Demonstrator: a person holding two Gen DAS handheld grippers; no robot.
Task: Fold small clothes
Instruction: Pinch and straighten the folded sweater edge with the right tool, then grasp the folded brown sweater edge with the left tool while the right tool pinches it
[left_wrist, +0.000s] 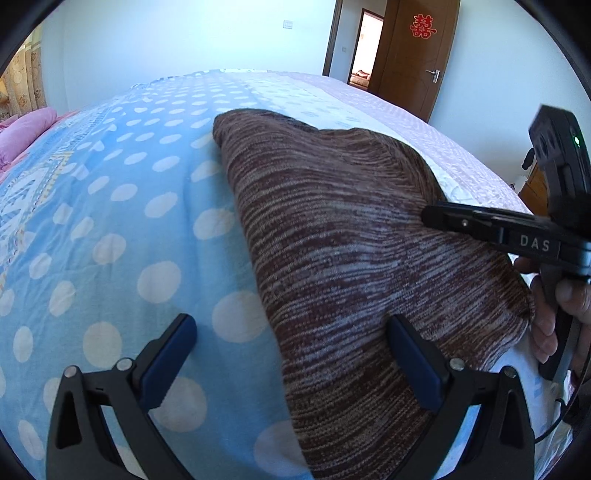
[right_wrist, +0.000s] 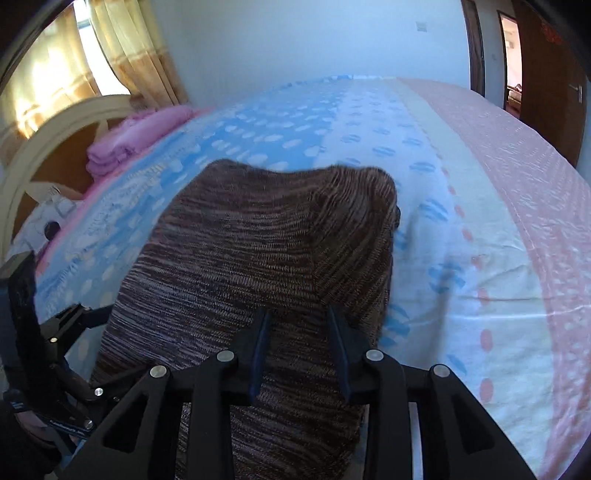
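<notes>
The left gripper (left_wrist: 291, 350) hovers low over the bed with its two blue-padded fingers (left_wrist: 171, 354) spread wide and released; one pad is over the polka-dot sheet, the other over the near edge of the brown striped knit garment (left_wrist: 351, 258), and neither is pinching cloth. The right gripper (right_wrist: 299, 350) points along the garment (right_wrist: 258, 251) from its near end, its fingers (right_wrist: 260, 350) drawn partway together with knit fabric showing between the pads; whether they actually pinch the cloth cannot be told from either view. In the left wrist view the right gripper (left_wrist: 436, 216) comes in from the right side as a nearly closed black beak lying over the garment's right edge, with the person's hand (left_wrist: 565, 310) wrapped around its handle below. The garment lies on the bed sheet (left_wrist: 110, 221), folded into a thick, roughly wedge-shaped bundle that straddles the blue dotted part and the white band. Beyond it the sheet turns pale pink with small dots (right_wrist: 535, 221). Folded pink bedding (right_wrist: 129, 140) rests near the cream and brown headboard (right_wrist: 44, 155), and yellow curtains (right_wrist: 122, 48) hang behind it. A brown wooden door (left_wrist: 413, 55) stands open at the far corner, bearing a red double-happiness paper cutting (left_wrist: 422, 26). The right gripper's side reads "DAS" (left_wrist: 534, 243), and a small green light (left_wrist: 576, 140) glows on the unit above it.
</notes>
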